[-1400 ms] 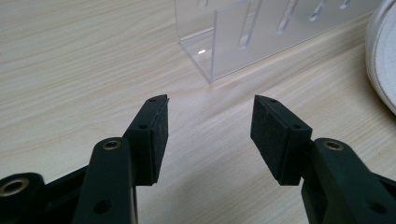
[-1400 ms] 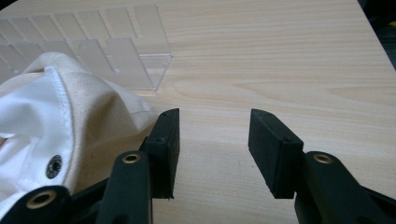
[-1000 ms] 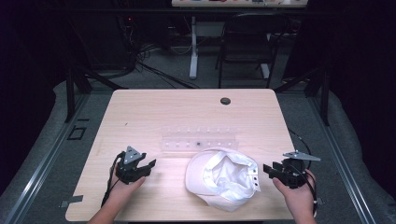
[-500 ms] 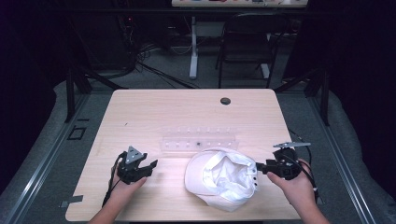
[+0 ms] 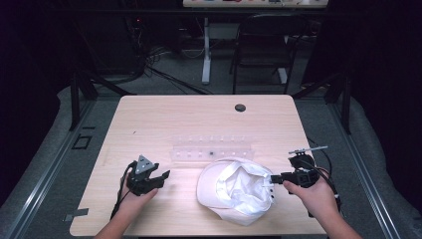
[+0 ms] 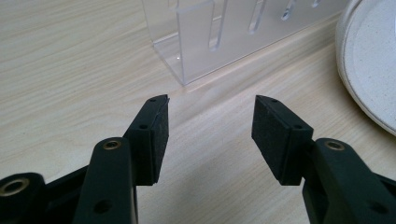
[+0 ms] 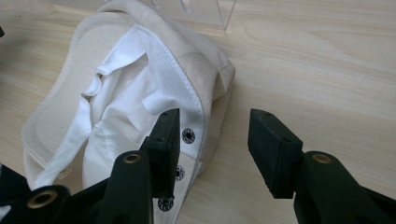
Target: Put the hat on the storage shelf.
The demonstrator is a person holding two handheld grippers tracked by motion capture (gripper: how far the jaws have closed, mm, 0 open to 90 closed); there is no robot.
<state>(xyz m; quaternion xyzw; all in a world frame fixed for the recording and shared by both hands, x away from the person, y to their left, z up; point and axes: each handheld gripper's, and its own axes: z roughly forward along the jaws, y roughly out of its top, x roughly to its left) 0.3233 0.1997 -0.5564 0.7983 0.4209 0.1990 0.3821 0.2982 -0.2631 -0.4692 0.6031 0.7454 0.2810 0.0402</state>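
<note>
Cap [image 5: 238, 191]: a white fabric cap lying upside down on the wooden table [image 5: 164, 119], toward the near edge and right of centre, with its lining facing up and bunched into folds. In the right gripper view the cap [image 7: 126, 98] shows a cream outer rim, a white inner band and a strap with dark snap studs [image 7: 187, 135] at the end nearest the gripper.

Right gripper [image 5: 273, 180]: held in the person's right hand [image 5: 316, 196] at the cap's right edge, pointing left toward it. The jaws stand wide apart; they widened and then drew in slightly over the last moment. In the right gripper view the right gripper [image 7: 212, 144] straddles the strap end — one jaw sits over the lining beside the studs, the other over bare table outside the cap. Neither pad presses on the fabric; nothing is gripped.

Left gripper [image 5: 160, 178]: held in the left hand [image 5: 132, 201] on the table, well to the left of the cap. In the left gripper view the left gripper [image 6: 210, 128] has its jaws apart with only bare wood between them — nothing held.

Clear acrylic rack [image 5: 213, 149]: stands just behind the cap, slotted along its length. Its near corner [image 6: 196, 42] lies ahead of the left gripper, and the cap's rim [image 6: 369, 60] appears at the right.
</note>
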